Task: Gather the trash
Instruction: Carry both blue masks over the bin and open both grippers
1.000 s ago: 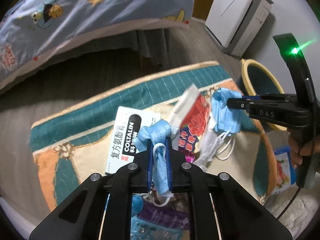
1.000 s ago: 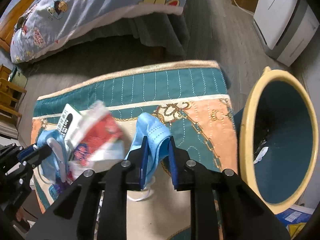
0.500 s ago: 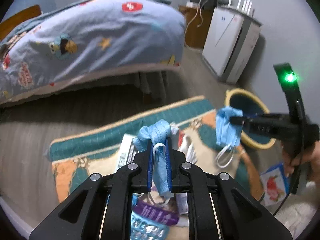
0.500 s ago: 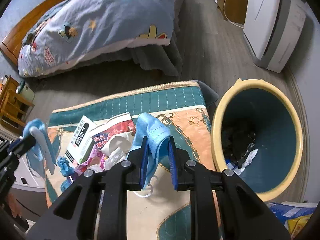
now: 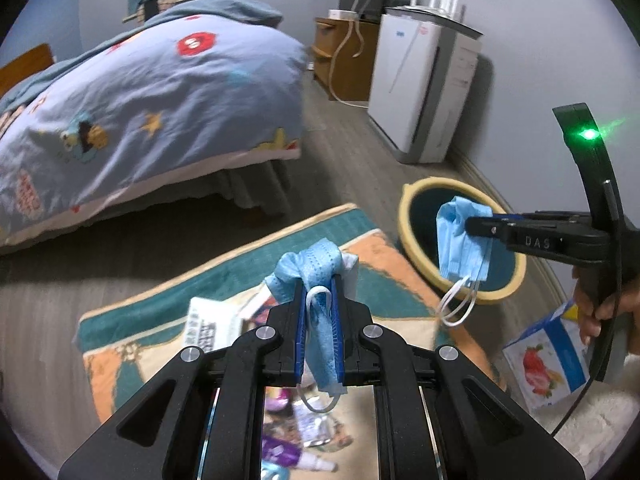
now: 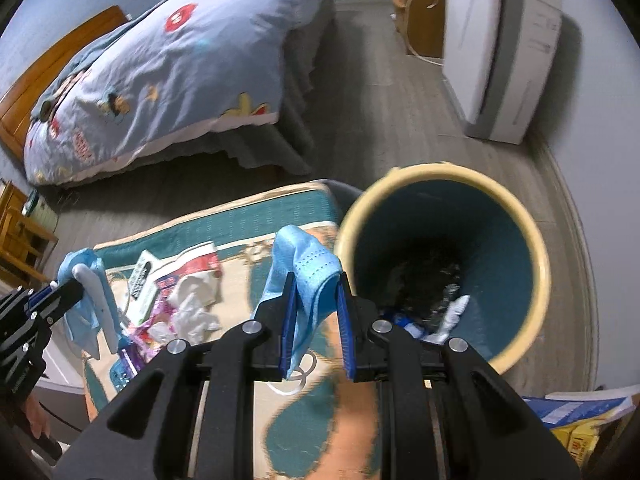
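Observation:
My left gripper [image 5: 319, 280] is shut on a crumpled blue face mask [image 5: 310, 270], held up above the patterned rug [image 5: 168, 300]. My right gripper [image 6: 314, 280] is shut on a second blue face mask [image 6: 304, 268]; in the left wrist view that mask [image 5: 464, 236] hangs with its white ear loops in front of the yellow-rimmed teal bin [image 5: 424, 192]. The bin [image 6: 536, 256] stands just right of the right gripper and holds some scraps at its bottom. A pile of trash [image 6: 180, 292] lies on the rug: a white medicine box, a red-and-white packet, tissues, purple wrappers.
A bed with a blue cartoon quilt [image 5: 140, 92] fills the far left. A white air purifier [image 5: 424, 88] and a wooden cabinet [image 5: 344, 56] stand by the wall. A blue printed box [image 5: 548, 360] lies right of the rug, near a person's hand [image 5: 600, 304].
Both grippers have risen from the rug with their masks. The right one has carried its mask rightward to the bin's rim. The trash pile now lies lower and smaller in both views.

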The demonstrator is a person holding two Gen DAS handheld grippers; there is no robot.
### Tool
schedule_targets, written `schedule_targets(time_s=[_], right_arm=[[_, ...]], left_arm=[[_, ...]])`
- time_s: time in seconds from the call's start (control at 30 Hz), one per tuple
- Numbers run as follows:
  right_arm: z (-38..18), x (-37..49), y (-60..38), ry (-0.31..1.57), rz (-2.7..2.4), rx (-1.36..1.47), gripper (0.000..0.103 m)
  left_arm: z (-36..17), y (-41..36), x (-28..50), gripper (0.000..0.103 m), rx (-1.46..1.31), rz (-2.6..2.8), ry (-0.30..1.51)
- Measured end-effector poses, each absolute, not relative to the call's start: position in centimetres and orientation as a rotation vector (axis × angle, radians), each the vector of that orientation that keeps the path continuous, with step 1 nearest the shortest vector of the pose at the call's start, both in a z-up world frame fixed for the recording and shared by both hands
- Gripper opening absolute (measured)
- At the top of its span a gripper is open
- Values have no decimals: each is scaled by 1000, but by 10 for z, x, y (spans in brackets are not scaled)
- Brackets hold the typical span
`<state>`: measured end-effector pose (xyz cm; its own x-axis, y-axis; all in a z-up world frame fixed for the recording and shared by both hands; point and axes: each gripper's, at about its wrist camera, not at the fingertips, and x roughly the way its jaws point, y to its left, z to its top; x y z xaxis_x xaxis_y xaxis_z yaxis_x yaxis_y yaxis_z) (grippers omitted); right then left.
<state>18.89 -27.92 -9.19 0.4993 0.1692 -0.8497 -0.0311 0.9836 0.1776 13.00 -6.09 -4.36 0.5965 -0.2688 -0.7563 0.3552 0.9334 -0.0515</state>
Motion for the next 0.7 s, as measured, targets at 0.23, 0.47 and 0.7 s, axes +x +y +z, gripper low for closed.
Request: schedule_targets(time_s=[0.23,0.47,0.7], right_arm=[[-94,184,-334,1028,21,180,18],[-104,178,-382,1029,-54,207,18],[-114,178,-412,1032,-110,212,18]], left_arm=[[-42,-110,134,12,131,-430,828],[-50,-156,142,12,146,-492,835],[-69,-207,151,12,183,-548,851]])
